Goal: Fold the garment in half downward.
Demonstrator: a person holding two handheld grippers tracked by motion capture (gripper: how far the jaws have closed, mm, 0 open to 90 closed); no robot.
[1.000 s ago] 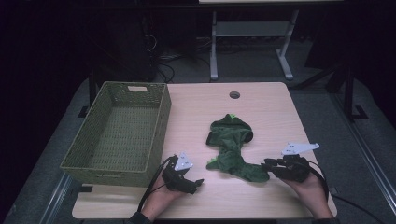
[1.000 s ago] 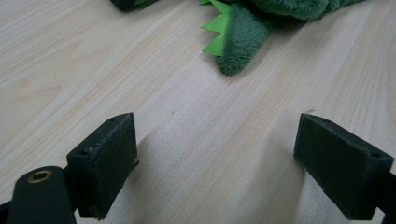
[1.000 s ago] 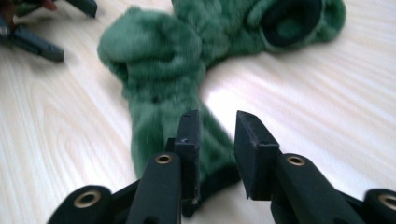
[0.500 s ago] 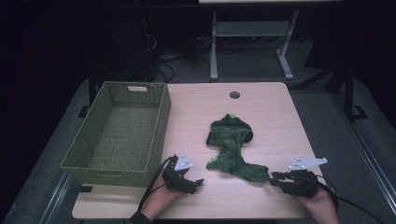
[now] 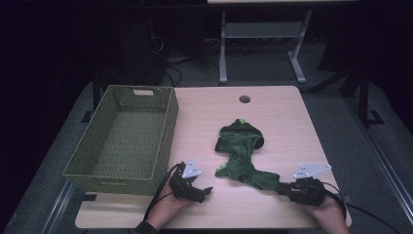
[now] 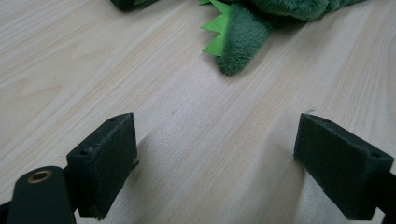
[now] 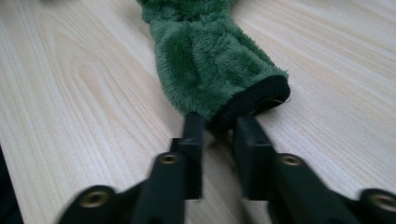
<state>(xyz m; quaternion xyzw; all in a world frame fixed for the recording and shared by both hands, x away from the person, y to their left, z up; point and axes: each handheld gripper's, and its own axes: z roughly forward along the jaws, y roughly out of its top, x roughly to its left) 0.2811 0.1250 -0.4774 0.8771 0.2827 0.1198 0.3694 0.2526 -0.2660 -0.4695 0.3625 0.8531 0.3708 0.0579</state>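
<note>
Two tongs were in play, and only the right tongs [image 5: 282,187] had moved in the last second: I had drawn them back toward my side of the tabletop [image 5: 272,112] and a little outward, and the sleeve of the green plush garment [image 5: 241,151] had stretched out behind them into a straight line. Their jaws were pinching the black ribbed cuff [image 7: 254,105] at the sleeve's end. I judged the grip sound, and that the pull was spreading the garment flat, probably for folding or for lifting into the woven basket [image 5: 122,141] at the left.

My left tongs [image 5: 207,191] had stayed where they were, jaws spread wide over bare wood, with the garment's nearer tip [image 6: 238,42] just ahead of them.

That fabric was thick, fuzzy pile, dark green, edged with bright green felt spikes [image 6: 217,35], soft and limp. Pale wood grain ran across the smooth tabletop; the basket was stiff, rectangular, olive wicker.
</note>
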